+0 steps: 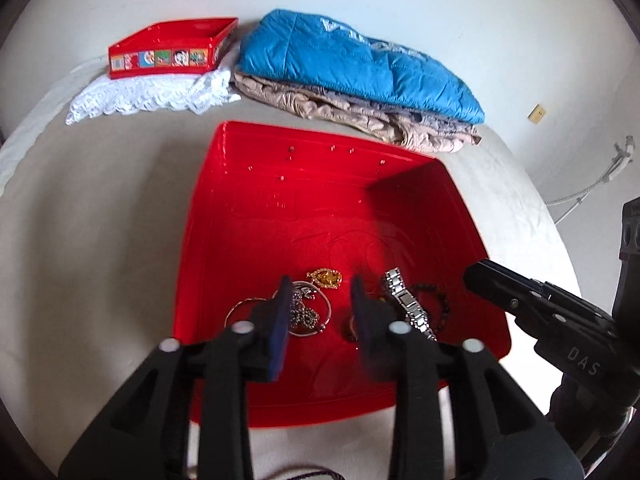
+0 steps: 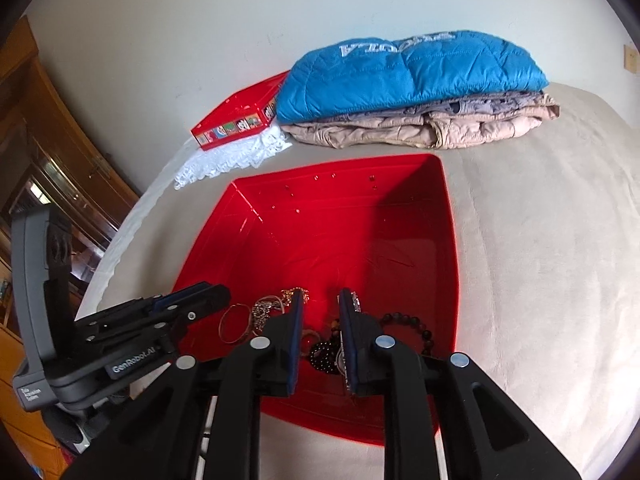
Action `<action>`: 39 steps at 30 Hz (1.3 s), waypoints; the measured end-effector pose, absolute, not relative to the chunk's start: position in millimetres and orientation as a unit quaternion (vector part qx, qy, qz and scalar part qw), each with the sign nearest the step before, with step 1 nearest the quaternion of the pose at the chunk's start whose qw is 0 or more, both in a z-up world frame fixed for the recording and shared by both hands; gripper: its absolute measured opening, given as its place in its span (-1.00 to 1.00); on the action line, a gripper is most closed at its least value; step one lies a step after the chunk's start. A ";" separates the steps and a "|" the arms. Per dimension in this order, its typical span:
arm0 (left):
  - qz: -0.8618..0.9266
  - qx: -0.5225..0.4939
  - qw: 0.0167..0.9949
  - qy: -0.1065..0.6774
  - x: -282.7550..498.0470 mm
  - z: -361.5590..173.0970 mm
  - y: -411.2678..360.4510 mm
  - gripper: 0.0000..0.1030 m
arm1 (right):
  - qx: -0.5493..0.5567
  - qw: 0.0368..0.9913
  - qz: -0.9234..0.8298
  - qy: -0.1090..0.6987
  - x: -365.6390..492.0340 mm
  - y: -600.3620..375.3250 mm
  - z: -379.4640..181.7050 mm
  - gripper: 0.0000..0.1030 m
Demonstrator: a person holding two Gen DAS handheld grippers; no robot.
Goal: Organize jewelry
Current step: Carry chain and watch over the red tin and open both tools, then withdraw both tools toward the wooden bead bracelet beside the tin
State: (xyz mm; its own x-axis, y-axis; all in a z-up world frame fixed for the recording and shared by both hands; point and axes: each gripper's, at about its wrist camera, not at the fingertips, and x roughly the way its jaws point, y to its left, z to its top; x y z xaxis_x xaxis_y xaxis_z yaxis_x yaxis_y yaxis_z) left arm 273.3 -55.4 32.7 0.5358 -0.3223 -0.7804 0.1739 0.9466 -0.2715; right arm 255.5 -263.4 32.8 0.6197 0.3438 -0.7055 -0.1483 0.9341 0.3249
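A large red tray (image 1: pixel 248 208) lies on the beige bed and also shows in the right wrist view (image 2: pixel 400 208). Jewelry lies at its near end: a gold pendant (image 1: pixel 325 277), a silver watch (image 1: pixel 406 304), a dark bead bracelet (image 1: pixel 440 300), thin bangles (image 1: pixel 240 305) and a silver chain (image 1: pixel 304 312). My left gripper (image 1: pixel 320 292) hangs open just above the chain and bangles, holding nothing. My right gripper (image 2: pixel 320 308) is open above the jewelry, with the bead bracelet (image 2: pixel 412 322) to its right and the bangles (image 2: pixel 234 324) to its left.
A small red box (image 1: pixel 172 50) with cartoon pictures stands on a white lace cloth (image 1: pixel 152 96) at the back left. Folded blue and beige jackets (image 1: pixel 360 76) lie behind the tray. A wooden cabinet (image 2: pixel 48 152) stands at the left of the bed.
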 end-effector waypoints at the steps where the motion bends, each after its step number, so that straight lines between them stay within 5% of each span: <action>1: -0.141 -0.082 0.875 0.456 269.7 36.8 -54.9 -0.21 | 0.117 0.894 0.139 0.411 252.3 -262.4 34.9 -0.55; 15: -0.100 -0.074 0.916 0.381 190.5 77.8 -8.0 0.42 | 0.087 0.921 0.124 0.359 178.0 -254.8 53.1 0.06; 30: 0.002 -0.090 0.900 0.426 123.3 31.0 95.9 0.73 | 0.040 0.882 0.204 0.423 146.8 -175.0 5.2 0.09; 36: 0.019 -0.098 0.897 0.431 110.4 13.7 117.5 0.78 | 0.028 0.862 0.225 0.453 145.2 -141.7 -14.3 0.58; 39: 0.031 -0.085 0.897 0.432 108.0 7.2 121.5 0.81 | 0.034 0.849 0.238 0.470 146.6 -129.0 -22.3 0.66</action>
